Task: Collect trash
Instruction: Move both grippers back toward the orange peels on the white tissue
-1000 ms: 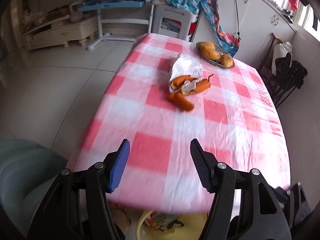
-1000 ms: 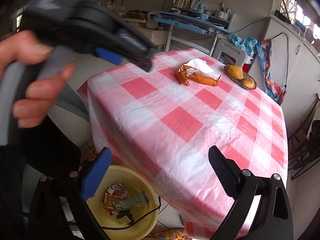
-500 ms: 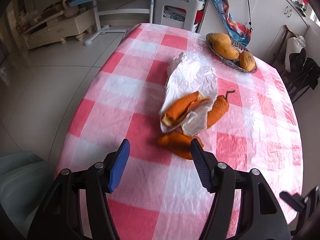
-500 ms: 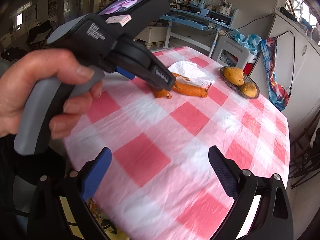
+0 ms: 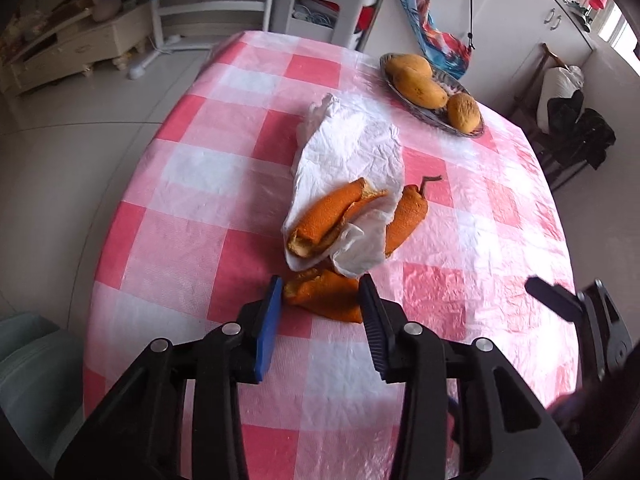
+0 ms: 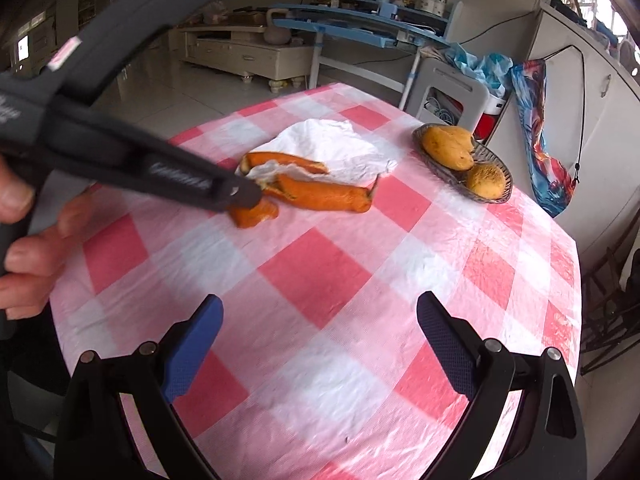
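Observation:
Three orange peels lie by a crumpled white tissue (image 5: 352, 152) on the pink checked tablecloth (image 5: 200, 200). My left gripper (image 5: 320, 296) points steeply down. Its jaws are closing on the nearest peel (image 5: 324, 296), and the pads touch both of its ends. A second peel (image 5: 336, 216) rests on the tissue, and a third with a stalk (image 5: 408, 216) lies beside it. In the right wrist view a hand (image 6: 28, 248) holds the left gripper (image 6: 248, 200) on that nearest peel (image 6: 256, 214). My right gripper (image 6: 320, 340) hangs open over bare cloth, nothing between its fingers.
A wire basket of mangoes (image 5: 432, 92) sits at the table's far right side. Beyond the far edge stands a white plastic stool (image 5: 320, 0). A green seat (image 5: 24, 356) is at the near left, and dark folding chairs (image 5: 576, 136) stand at the right.
The left gripper came forward over the table to the peels, and its jaws narrowed around the nearest one. The right gripper moved from the table's edge to over the cloth; the yellow bin left view.

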The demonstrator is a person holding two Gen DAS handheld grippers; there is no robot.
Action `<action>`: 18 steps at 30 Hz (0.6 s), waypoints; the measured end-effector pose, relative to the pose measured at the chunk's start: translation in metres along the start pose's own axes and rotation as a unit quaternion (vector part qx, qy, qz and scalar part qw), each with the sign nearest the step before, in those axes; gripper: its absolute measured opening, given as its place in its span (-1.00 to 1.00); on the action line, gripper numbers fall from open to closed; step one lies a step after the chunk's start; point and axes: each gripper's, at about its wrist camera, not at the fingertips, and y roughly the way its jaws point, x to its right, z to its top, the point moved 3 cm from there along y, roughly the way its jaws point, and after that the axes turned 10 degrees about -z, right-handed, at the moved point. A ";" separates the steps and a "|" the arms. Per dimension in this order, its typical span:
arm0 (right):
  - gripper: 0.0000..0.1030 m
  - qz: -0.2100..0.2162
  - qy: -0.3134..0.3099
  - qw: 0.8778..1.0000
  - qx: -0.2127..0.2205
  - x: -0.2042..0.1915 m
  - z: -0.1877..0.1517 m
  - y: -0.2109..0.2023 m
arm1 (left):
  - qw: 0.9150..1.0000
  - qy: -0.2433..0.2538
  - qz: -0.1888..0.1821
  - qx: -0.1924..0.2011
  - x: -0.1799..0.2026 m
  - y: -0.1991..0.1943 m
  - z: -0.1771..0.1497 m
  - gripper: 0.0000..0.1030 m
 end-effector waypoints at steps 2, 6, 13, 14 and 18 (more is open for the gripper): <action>0.81 -0.003 0.002 1.000 0.003 0.000 0.003 0.003 | 1.000 -0.018 -0.011 -0.006 -0.008 -0.001 0.002 -0.28; 0.81 -0.003 0.018 1.000 0.010 0.004 0.011 0.009 | 0.999 -0.038 -0.026 -0.015 -0.020 -0.003 0.002 -0.27; 0.79 -0.008 0.076 0.997 0.027 0.017 0.032 0.017 | 0.999 -0.025 -0.016 -0.020 -0.016 -0.003 0.001 -0.27; 0.77 -0.008 0.088 0.996 0.025 0.020 0.035 0.021 | 0.999 -0.025 -0.016 -0.021 -0.016 -0.003 0.002 -0.27; 0.73 0.000 0.119 0.993 0.012 0.026 0.045 0.037 | 0.999 -0.034 -0.024 -0.026 -0.021 -0.006 0.002 -0.27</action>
